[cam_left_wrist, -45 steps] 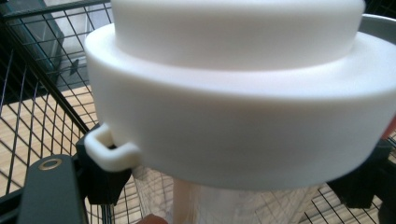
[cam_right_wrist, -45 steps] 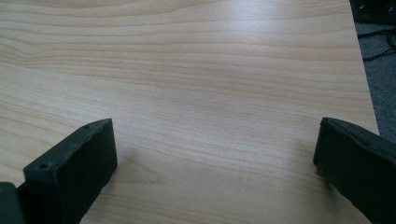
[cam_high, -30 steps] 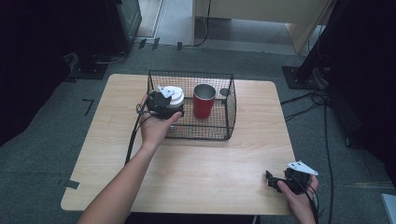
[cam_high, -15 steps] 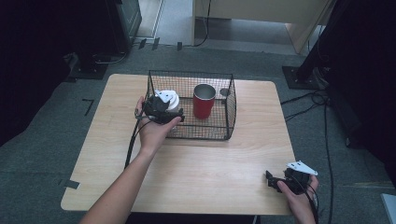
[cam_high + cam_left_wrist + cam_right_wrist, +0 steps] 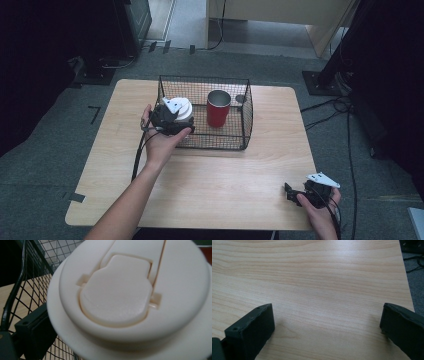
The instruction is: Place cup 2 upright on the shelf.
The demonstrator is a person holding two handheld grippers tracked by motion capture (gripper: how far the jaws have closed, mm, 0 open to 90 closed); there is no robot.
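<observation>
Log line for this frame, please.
left gripper: just opened, white-lidded cup between jaws | right gripper: open over table | red cup in basket

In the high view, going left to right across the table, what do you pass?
left gripper at the white lidded cup → red cup in the wire basket → right gripper.

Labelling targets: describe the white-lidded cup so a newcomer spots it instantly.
Find the black wire basket at the table's far side. The cup sits at its left end, under the left gripper. Unlike the open red cup beside it, it has a white flip-tab lid.
</observation>
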